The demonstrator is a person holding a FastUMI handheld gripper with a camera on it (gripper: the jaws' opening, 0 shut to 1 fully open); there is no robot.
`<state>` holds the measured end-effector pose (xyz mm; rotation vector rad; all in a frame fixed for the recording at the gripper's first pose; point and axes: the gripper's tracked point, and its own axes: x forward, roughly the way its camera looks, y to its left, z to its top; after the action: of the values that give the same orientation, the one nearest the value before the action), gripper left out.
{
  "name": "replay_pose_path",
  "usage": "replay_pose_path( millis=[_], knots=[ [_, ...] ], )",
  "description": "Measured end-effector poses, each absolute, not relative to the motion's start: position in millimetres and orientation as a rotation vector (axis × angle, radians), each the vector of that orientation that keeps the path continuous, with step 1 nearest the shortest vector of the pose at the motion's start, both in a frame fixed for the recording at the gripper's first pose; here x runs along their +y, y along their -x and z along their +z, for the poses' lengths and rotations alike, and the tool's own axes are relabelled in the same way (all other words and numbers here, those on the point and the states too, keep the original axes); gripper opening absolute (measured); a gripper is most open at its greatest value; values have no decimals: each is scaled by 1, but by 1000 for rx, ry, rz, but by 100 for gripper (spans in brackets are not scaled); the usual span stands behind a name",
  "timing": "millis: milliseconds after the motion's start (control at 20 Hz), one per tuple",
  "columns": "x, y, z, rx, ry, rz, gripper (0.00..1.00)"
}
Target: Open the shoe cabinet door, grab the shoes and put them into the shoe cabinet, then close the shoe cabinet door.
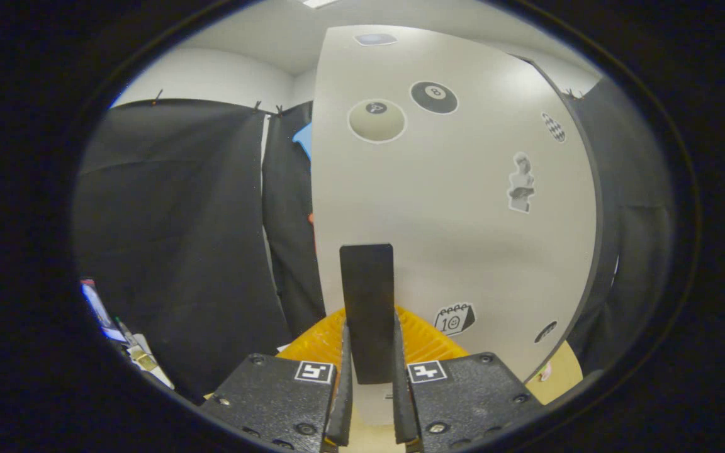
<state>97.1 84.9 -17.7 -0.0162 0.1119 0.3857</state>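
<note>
The gripper [369, 371] is clenched on the dark handle [367, 302] of the shoe cabinet door [463, 207]. The handle stands upright between the fingers, and the door panel is seen directly behind the handle.

The gripper [370, 352] points forward and level, its jaws closed tight on the door handle [367, 296].
</note>
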Motion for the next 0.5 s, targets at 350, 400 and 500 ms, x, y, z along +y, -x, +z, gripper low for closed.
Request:
replay_pose_path(
  millis=[350,400,500],
  knots=[
    [41,-41,-14,93,26,465,30],
    [36,-35,-14,88,18,465,30],
    [22,-22,-12,78,32,462,30]
  ],
)
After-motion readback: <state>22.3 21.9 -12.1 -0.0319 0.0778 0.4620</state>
